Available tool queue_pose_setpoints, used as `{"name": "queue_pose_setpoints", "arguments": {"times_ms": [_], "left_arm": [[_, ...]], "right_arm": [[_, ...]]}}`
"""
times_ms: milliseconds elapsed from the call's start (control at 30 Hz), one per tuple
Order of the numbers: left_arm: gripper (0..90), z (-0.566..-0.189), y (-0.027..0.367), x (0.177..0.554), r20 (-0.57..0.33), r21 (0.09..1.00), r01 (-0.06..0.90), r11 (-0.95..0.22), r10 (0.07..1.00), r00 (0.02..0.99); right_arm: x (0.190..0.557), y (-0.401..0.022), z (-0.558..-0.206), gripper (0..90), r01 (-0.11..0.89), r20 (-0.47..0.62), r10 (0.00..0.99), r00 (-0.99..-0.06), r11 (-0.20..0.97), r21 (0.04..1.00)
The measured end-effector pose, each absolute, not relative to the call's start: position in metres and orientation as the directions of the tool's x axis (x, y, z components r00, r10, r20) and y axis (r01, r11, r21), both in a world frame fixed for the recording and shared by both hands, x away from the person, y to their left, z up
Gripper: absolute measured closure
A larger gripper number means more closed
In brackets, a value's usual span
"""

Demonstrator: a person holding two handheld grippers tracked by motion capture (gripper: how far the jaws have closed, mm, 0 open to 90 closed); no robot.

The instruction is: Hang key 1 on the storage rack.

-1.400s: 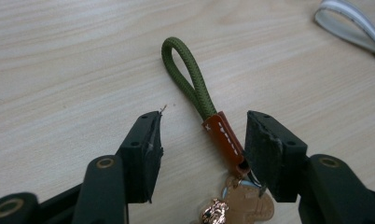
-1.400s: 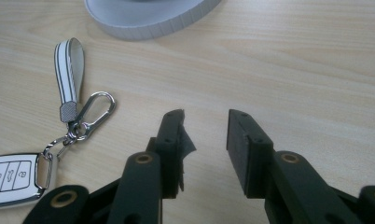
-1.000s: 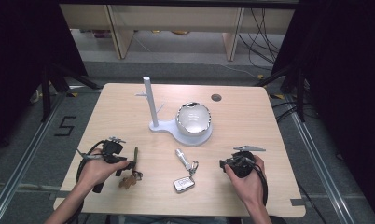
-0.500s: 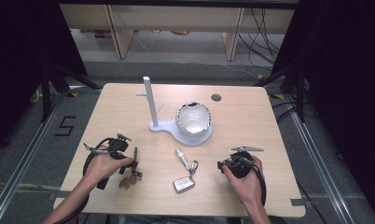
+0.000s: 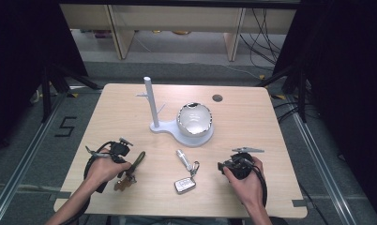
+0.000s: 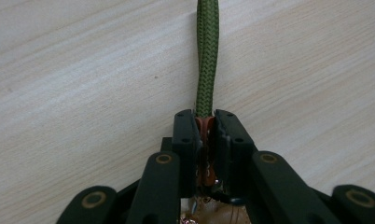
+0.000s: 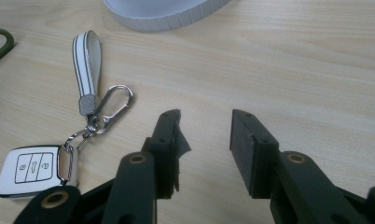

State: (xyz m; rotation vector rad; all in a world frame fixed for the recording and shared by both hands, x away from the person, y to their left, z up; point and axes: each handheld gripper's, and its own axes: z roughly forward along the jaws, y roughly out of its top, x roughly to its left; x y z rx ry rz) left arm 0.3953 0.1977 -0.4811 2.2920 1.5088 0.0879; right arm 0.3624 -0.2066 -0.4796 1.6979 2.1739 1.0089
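The left tool (image 6: pixel 205 122) has just been closing and now clamps the near end of the green cord keychain (image 6: pixel 207 56) at the desk's (image 5: pixel 252 117) front left; the cord's long axis runs straight ahead from the jaws, toward the white stand (image 5: pixel 151 105). The right tool (image 7: pixel 205 135) hovers with jaws apart, the white car key (image 7: pixel 29 170) just to its left
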Motion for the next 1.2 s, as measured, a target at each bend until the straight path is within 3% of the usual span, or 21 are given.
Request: {"name": "queue_pose_setpoints", "arguments": {"times_ms": [200,467,633,867,1200], "left_arm": [[79.1,-0.479,0.210,0.388,-0.152,0.423,0.835,-0.353,0.880,0.450],[79.0,-0.473,0.223,0.377,-0.153,0.604,0.747,-0.277,0.880,0.450],[79.0,-0.468,0.231,0.374,-0.118,0.675,0.678,-0.290,0.865,0.488],[79.0,-0.466,0.228,0.375,-0.125,0.798,0.571,-0.193,0.874,0.469],[79.1,-0.456,0.225,0.380,-0.086,0.887,0.440,-0.137,0.889,0.450]], "right_arm": [[0.361,-0.208,-0.480,63.1,0.778,0.254,0.911,-0.326,0.105,0.619],[0.361,-0.208,-0.477,63.6,0.779,0.255,0.915,-0.311,0.092,0.620],[0.360,-0.208,-0.476,63.6,0.781,0.267,0.911,-0.316,0.089,0.619],[0.360,-0.209,-0.478,63.6,0.763,0.249,0.910,-0.330,0.102,0.638],[0.360,-0.209,-0.477,63.6,0.765,0.250,0.914,-0.319,0.093,0.637]]}}
